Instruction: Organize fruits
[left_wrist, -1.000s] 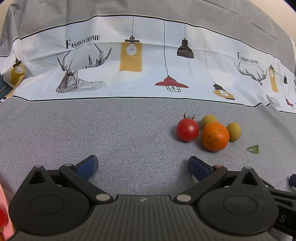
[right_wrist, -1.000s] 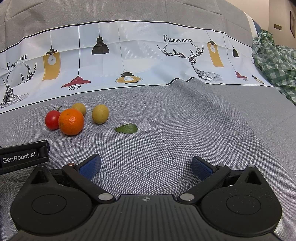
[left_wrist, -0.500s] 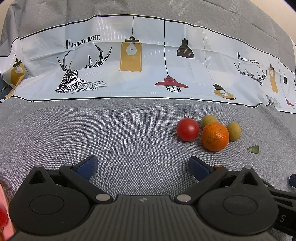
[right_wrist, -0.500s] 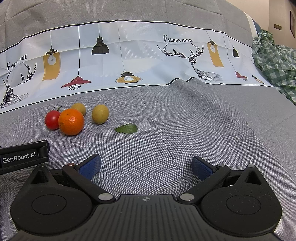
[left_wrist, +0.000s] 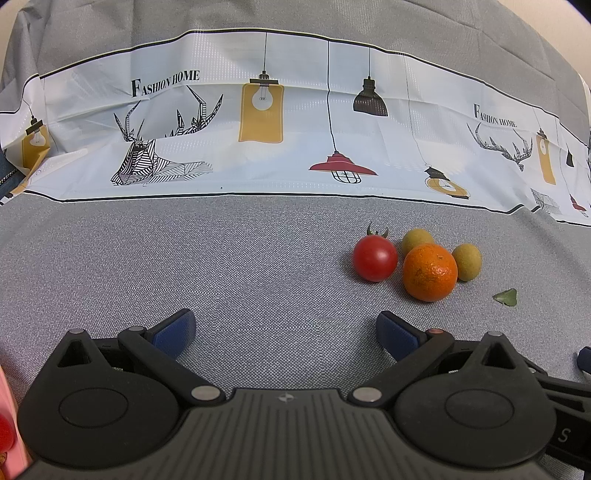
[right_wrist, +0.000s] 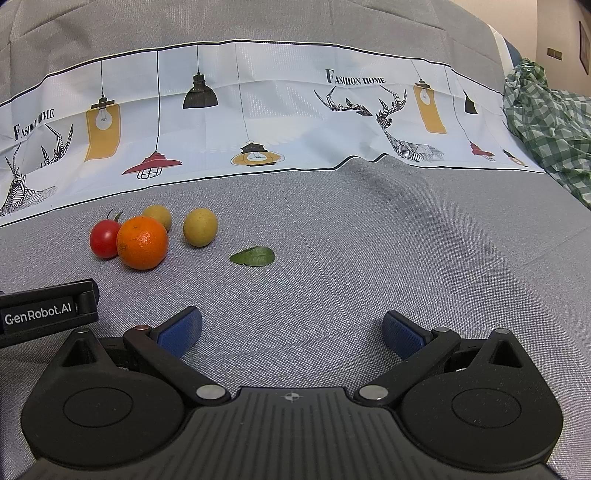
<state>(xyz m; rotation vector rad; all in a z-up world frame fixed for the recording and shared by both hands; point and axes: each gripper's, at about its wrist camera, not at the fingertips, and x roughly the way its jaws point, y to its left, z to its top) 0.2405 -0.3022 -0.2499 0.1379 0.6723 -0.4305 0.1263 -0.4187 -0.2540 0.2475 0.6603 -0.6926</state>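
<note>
A red tomato (left_wrist: 375, 258), an orange (left_wrist: 429, 272) and two small yellow-green fruits (left_wrist: 467, 262) lie clustered on the grey cloth, ahead and right of my left gripper (left_wrist: 284, 330), which is open and empty. In the right wrist view the same tomato (right_wrist: 104, 238), orange (right_wrist: 142, 242) and yellow-green fruits (right_wrist: 200, 227) lie ahead and left of my right gripper (right_wrist: 291, 332), also open and empty. Both grippers hover low over the cloth, apart from the fruit.
A green leaf (right_wrist: 253, 256) lies right of the fruit. A white printed cloth band (left_wrist: 295, 140) rises behind. A pink container edge (left_wrist: 9, 435) shows at the far left. Green checked fabric (right_wrist: 546, 110) lies at the right. The left gripper's body (right_wrist: 48, 314) sits beside my right gripper.
</note>
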